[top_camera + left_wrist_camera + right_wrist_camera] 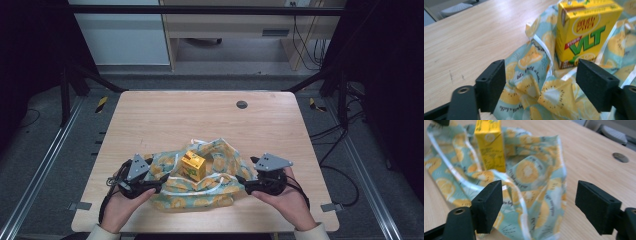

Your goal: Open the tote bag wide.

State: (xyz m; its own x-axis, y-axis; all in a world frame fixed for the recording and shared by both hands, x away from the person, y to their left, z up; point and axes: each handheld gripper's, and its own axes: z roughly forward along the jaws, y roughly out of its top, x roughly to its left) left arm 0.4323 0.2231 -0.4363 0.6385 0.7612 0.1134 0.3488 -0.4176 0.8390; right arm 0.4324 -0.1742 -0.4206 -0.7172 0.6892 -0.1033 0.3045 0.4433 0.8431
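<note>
Yellow lemon-tea carton (193, 166) upright on a crumpled lemon-print fabric bag (215, 192), near edge of wooden table (165, 112).

Left gripper (159, 181) at the bag's left edge, jaws spread wide, cloth bunched between them but unpinched; right gripper (241, 182) at the bag's right edge, jaws likewise spread, gripping nothing, the bag's raised rim just ahead of them.

Yellow drink carton (193, 165) upright; on crumpled lemon-print cloth (220, 187).
</note>
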